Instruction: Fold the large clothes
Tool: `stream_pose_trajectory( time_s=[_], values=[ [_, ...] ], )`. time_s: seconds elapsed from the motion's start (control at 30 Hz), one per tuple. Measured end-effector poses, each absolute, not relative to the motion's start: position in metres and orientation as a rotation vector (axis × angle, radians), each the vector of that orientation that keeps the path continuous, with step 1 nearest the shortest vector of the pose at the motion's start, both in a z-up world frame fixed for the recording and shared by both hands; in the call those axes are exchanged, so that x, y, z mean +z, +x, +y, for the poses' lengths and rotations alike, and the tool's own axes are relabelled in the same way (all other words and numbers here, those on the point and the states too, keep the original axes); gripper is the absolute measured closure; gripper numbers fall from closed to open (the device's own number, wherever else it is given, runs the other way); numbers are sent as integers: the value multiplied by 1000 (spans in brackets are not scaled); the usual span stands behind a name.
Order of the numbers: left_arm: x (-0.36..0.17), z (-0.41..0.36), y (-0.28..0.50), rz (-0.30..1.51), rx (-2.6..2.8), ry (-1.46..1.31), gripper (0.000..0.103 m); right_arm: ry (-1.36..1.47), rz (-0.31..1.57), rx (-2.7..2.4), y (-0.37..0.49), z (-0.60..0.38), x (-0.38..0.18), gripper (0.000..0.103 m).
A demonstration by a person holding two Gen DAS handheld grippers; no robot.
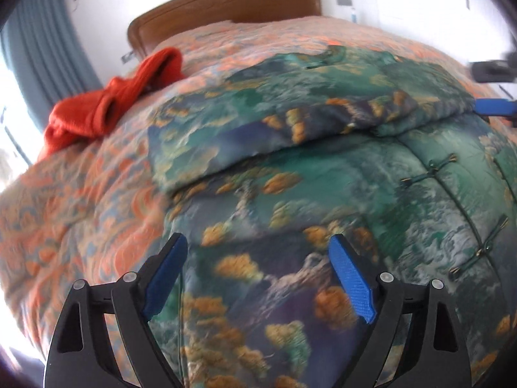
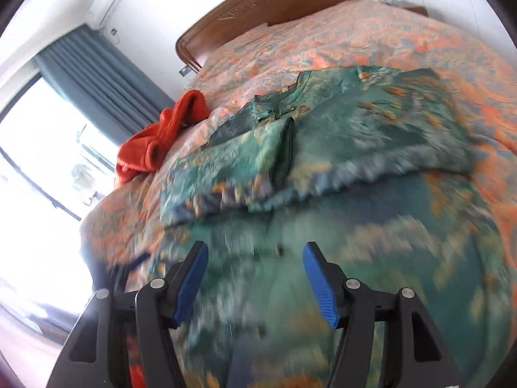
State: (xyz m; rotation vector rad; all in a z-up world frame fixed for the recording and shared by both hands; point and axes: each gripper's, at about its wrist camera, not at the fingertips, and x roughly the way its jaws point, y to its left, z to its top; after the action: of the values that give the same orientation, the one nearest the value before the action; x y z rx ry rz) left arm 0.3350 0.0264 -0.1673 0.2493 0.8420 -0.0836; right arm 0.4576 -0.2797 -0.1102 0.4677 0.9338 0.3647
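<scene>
Left wrist view: the printed green jacket (image 1: 290,168) is seen spread on the bedspread (image 1: 64,200), both sleeves already folded across its chest; the lengthwise fold is judged left. Left gripper (image 1: 258,245) and right gripper (image 2: 255,255) are held spread, empty.

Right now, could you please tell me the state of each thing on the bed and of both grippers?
Green jacket: spread flat, sleeves folded across its chest.
Orange sweater: crumpled, unfolded.
Left gripper: jaws open, empty.
Right gripper: jaws open, empty.
Curtain: drawn aside.
</scene>
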Motion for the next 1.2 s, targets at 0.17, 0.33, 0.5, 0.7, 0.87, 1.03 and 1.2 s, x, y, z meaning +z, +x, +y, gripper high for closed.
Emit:
stream_pose_trajectory(
  time_s=[0.17,0.33,0.5,0.7,0.87,1.03,1.2],
  values=[
    [-177,47,327,859,-73,124,12,558,1071,313,554,-253,-156,40],
    [-180,52,322,851,-73,95,11,562,1134,266,583,-238,-183,80],
    [-182,51,322,845,-65,95,10,391,963,258,585,-226,-146,85],
    [-180,52,323,871,-60,91,10,223,976,182,609,-212,-163,80],
    [-152,66,326,880,-93,16,10,230,995,197,604,-216,-170,54],
    [-112,75,356,817,-136,-81,10,150,795,168,561,-228,-116,48],
    [-110,71,434,850,-216,-151,13,163,774,383,573,-206,-110,48]
  ],
)
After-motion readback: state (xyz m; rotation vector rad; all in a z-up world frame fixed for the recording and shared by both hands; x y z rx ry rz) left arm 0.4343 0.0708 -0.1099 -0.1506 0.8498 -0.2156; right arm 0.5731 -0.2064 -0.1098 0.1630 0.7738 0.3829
